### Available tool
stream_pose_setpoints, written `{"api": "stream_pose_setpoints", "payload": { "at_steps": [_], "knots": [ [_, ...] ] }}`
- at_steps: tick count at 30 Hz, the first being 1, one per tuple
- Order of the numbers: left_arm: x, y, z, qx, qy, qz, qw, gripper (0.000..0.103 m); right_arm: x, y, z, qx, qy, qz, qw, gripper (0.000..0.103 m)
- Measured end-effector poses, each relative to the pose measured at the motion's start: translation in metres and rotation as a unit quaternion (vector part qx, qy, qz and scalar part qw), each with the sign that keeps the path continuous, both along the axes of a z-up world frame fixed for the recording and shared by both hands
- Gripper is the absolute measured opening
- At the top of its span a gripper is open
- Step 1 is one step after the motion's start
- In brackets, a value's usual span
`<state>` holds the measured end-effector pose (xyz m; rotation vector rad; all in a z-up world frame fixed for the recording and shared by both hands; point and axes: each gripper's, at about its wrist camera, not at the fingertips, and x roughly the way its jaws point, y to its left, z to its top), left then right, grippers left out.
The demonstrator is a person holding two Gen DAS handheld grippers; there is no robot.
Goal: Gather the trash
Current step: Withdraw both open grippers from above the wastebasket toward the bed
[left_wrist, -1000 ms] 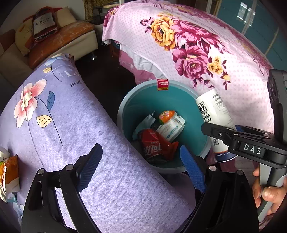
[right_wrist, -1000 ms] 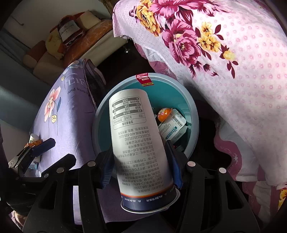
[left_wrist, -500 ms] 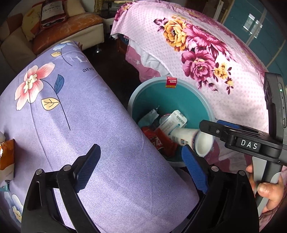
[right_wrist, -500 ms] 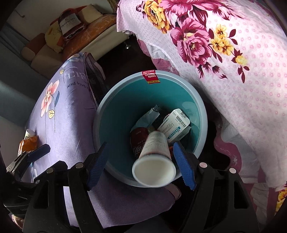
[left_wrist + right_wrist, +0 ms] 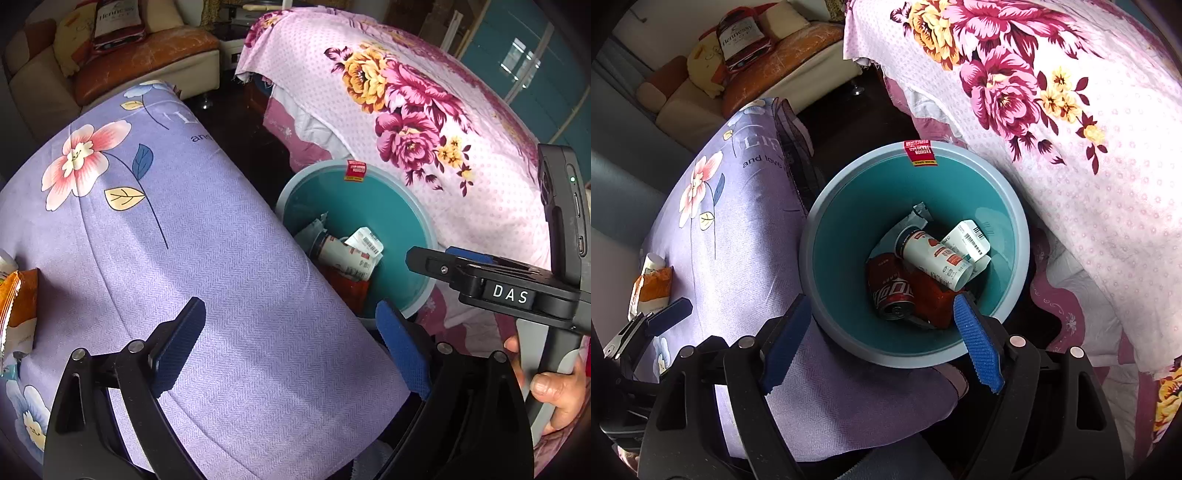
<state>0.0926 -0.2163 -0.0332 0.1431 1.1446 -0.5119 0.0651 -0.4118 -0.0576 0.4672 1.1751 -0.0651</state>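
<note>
While poised above the teal bin, hung the right gripper with nothing between its blue pads, jaws spreading apart at that moment. Lay inside the bin, on its side across the heap, a white paper cup with red print, mouth turned toward the near wall, clear of both pads. Rested beneath and beside it a red drink can, a white carton with a barcode, a crumpled grey wrapper and some red packaging. Clung to the far rim a small red label.

Over the lilac flowered cloth, beside the bin, hovered the left gripper, jaws spread wide and empty, one blue pad above the cloth and the other close to the bin's near rim. Showed at the right edge of that view the black body of the other tool, lettered DAS, gripped by a hand round its handle.

Lay at the far left edge of the lilac cloth an orange snack packet, well apart from the bin, with a small white object just behind it, too cropped to tell. Draped to the right of the bin a pink cloth with large magenta flowers. Stood in the background a cream and orange sofa bearing a bottle-shaped cushion.
</note>
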Motion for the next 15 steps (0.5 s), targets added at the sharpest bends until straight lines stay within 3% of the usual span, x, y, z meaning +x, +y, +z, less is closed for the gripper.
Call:
{"api": "stream_pose_setpoints", "payload": {
  "at_steps": [15],
  "knots": [
    [-0.015,0.051,0.028,-0.039,-0.022,0.028,0.9986,0.096,-0.002,0.049,0.033,-0.029,-0.008,0.034,0.999,0.079]
  ]
}}
